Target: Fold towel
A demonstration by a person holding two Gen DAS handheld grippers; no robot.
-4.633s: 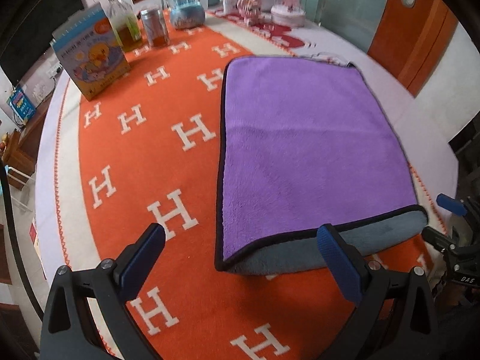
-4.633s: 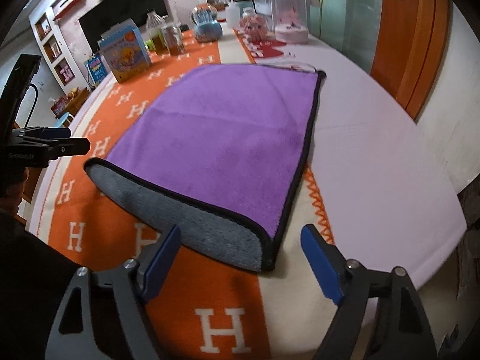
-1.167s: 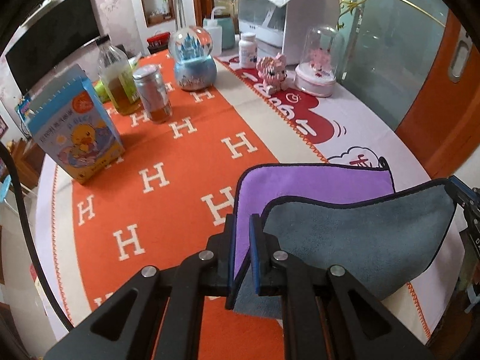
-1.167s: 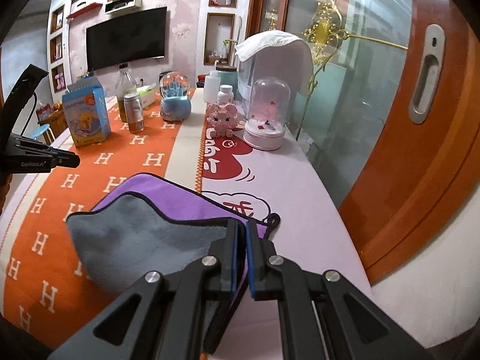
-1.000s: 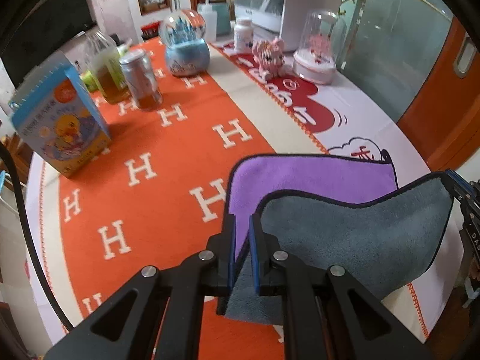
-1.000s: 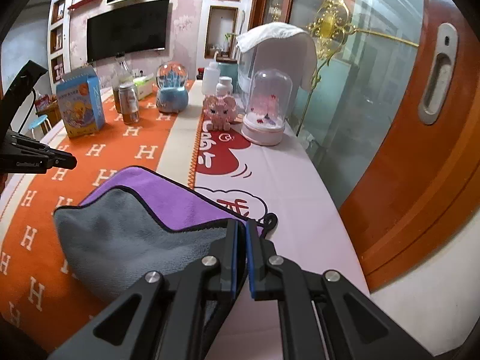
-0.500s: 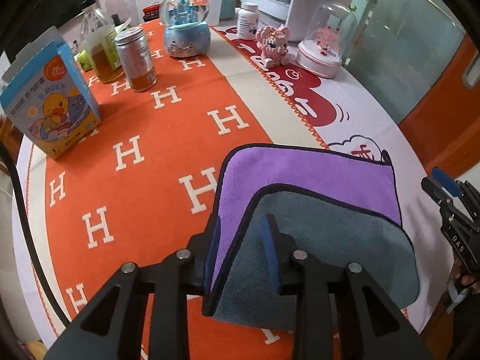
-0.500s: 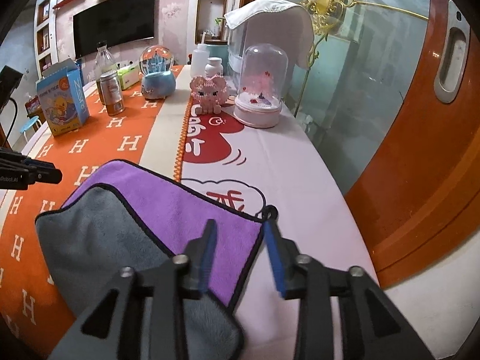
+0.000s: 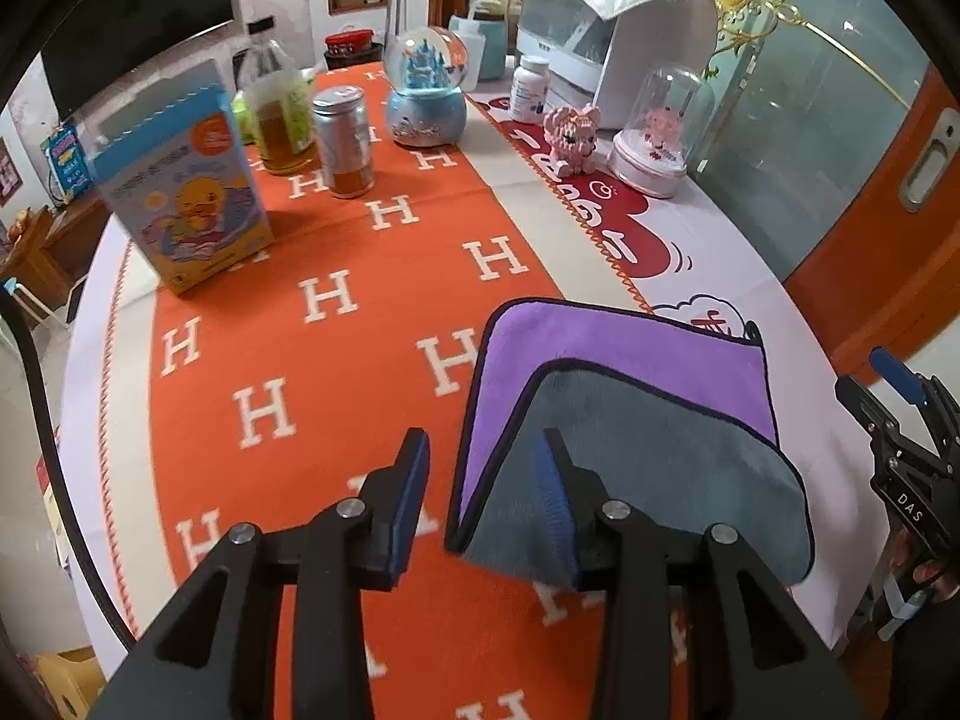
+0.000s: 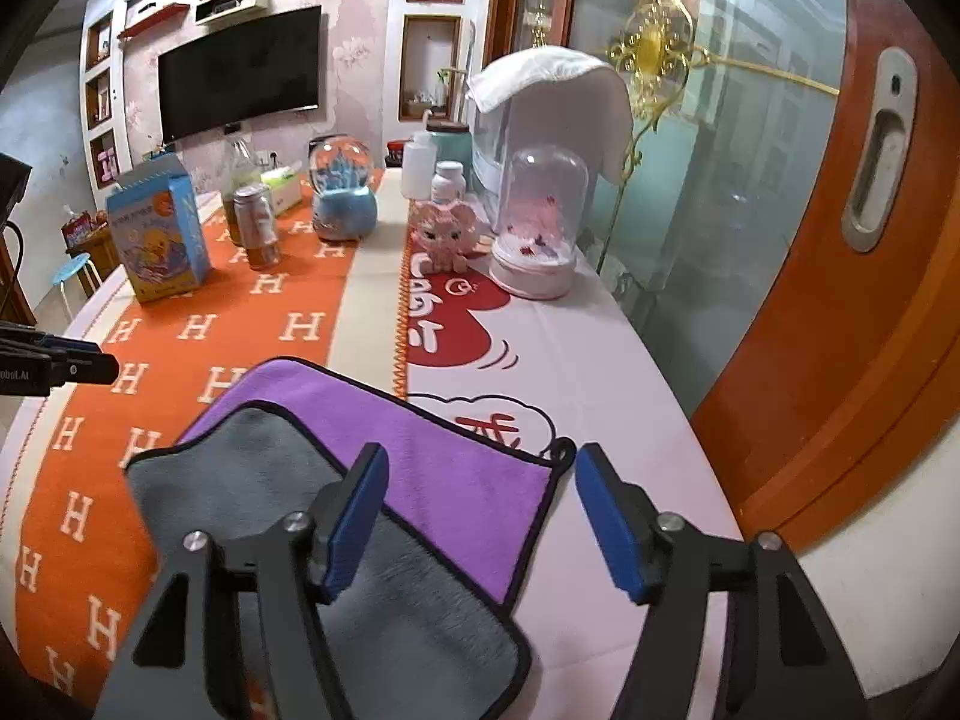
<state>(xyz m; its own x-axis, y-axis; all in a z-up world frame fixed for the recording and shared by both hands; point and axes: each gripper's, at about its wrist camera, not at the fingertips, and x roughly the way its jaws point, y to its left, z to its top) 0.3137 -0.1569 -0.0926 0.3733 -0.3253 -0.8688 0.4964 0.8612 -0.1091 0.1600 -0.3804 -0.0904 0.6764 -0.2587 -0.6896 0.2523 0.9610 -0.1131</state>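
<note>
The towel lies folded on the table, grey side on top, with a purple strip showing along its far edge. It also shows in the right wrist view. My left gripper is open and empty above the towel's near left corner. My right gripper is open and empty above the towel's right edge, near its black hanging loop. The right gripper shows at the right edge of the left wrist view.
An orange H-pattern cloth covers the table. At the far end stand a blue duck box, a tea bottle, a can, a snow globe, a pink figure, a glass dome and a white appliance. An orange door is at the right.
Both grippers carried the towel's near edge forward over the far half, then opened and let it go. The towel now lies folded and both grippers have lifted slightly.
</note>
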